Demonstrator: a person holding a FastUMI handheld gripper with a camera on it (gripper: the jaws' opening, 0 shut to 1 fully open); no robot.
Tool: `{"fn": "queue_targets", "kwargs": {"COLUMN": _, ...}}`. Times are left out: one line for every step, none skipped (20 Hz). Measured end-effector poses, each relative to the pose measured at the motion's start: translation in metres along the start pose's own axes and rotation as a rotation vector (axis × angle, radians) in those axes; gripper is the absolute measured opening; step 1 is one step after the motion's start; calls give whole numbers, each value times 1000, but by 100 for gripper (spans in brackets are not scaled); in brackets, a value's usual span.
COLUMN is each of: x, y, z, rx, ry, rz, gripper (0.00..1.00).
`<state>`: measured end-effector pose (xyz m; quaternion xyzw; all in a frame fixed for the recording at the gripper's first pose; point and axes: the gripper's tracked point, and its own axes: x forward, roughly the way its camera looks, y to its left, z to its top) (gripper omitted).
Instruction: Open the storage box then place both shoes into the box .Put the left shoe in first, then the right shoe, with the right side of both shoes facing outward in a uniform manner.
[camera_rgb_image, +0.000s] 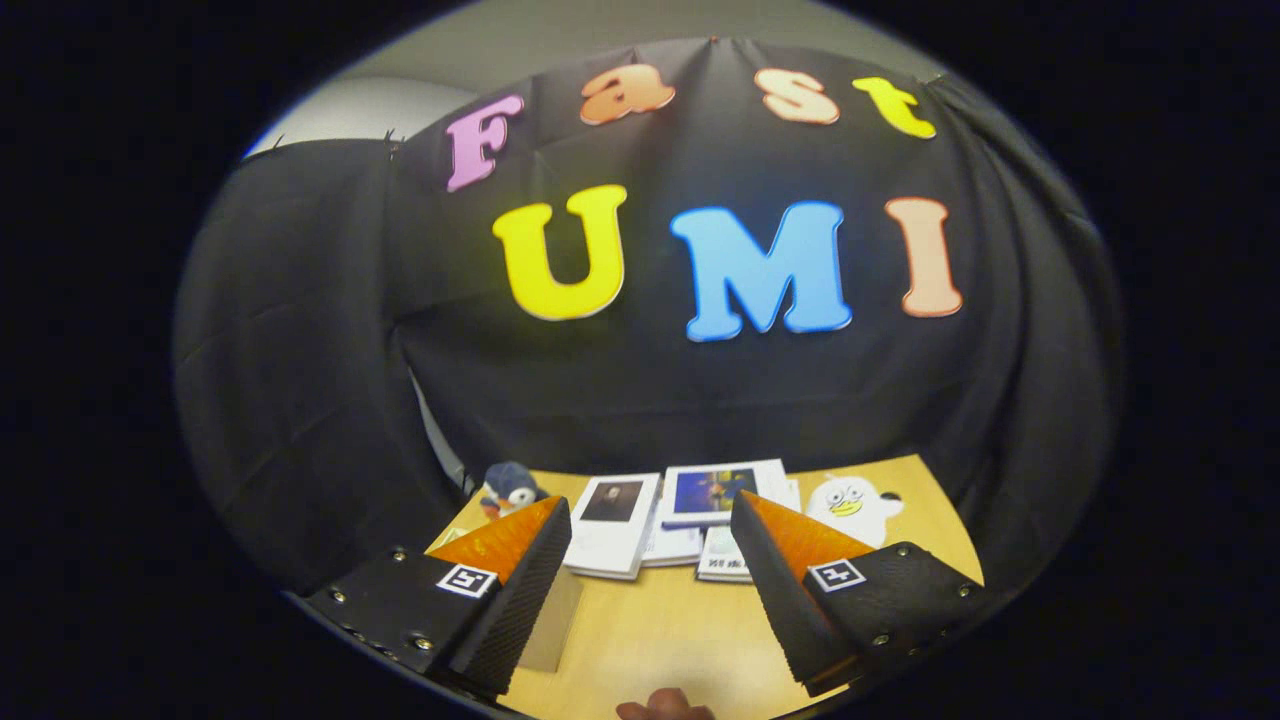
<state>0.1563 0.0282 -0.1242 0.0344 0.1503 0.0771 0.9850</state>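
My gripper is held level above a wooden table, its two fingers spread wide apart with nothing between them. Beyond the fingertips, at the far side of the table against the black cloth wall, lie a few white books. A pale, box-like edge shows just under the left finger; I cannot tell what it is. A fingertip of a person's hand pokes in at the table's near edge.
A small blue penguin plush sits at the back left of the table, beside the left fingertip. A white ghost-shaped plush sits at the back right. The black cloth wall closes the table off behind and on both sides.
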Motion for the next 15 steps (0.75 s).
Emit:
{"fn": "queue_targets", "kwargs": {"x": -8, "y": -4, "z": 8, "rx": 8, "ry": -64, "rz": -20, "gripper": 98}}
{"fn": "queue_targets", "kwargs": {"x": -16, "y": -9, "z": 18, "rx": 22, "ry": -120, "rz": -38, "gripper": 98}}
{"fn": "queue_targets", "kwargs": {"x": -22, "y": -13, "z": 24, "rx": 33, "ry": -168, "rz": -48, "gripper": 98}}
{"fn": "queue_targets", "kwargs": {"x": -28, "y": -16, "z": 30, "rx": 32, "ry": -210, "rz": -57, "gripper": 97}}
{"fn": "queue_targets", "kwargs": {"x": -23, "y": -17, "z": 30, "rx": 19, "ry": -244, "rz": -70, "gripper": 97}}
{"fn": "queue_targets", "kwargs": {"x": -20, "y": -17, "z": 29, "rx": 4, "ry": -258, "rz": -78, "gripper": 97}}
{"fn": "queue_targets", "kwargs": {"x": -20, "y": -16, "z": 25, "rx": -6, "ry": -258, "rz": -70, "gripper": 97}}
{"fn": "queue_targets", "kwargs": {"x": -20, "y": -16, "z": 24, "rx": -10, "ry": -259, "rz": -61, "gripper": 97}}
{"fn": "queue_targets", "kwargs": {"x": -21, "y": -17, "z": 26, "rx": -15, "ry": -257, "rz": -58, "gripper": 97}}
{"fn": "queue_targets", "kwargs": {"x": -21, "y": -17, "z": 27, "rx": -19, "ry": -257, "rz": -56, "gripper": 98}}
{"fn": "queue_targets", "kwargs": {"x": -21, "y": -15, "z": 27, "rx": -24, "ry": -260, "rz": -53, "gripper": 97}}
{"fn": "queue_targets", "kwargs": {"x": -21, "y": -16, "z": 26, "rx": -32, "ry": -258, "rz": -57, "gripper": 97}}
{"fn": "queue_targets", "kwargs": {"x": -20, "y": -16, "z": 25, "rx": -40, "ry": -256, "rz": -55, "gripper": 97}}
{"fn": "queue_targets", "kwargs": {"x": -20, "y": -15, "z": 24, "rx": -43, "ry": -258, "rz": -52, "gripper": 97}}
{"fn": "queue_targets", "kwargs": {"x": -20, "y": -15, "z": 23, "rx": -50, "ry": -256, "rz": -47, "gripper": 98}}
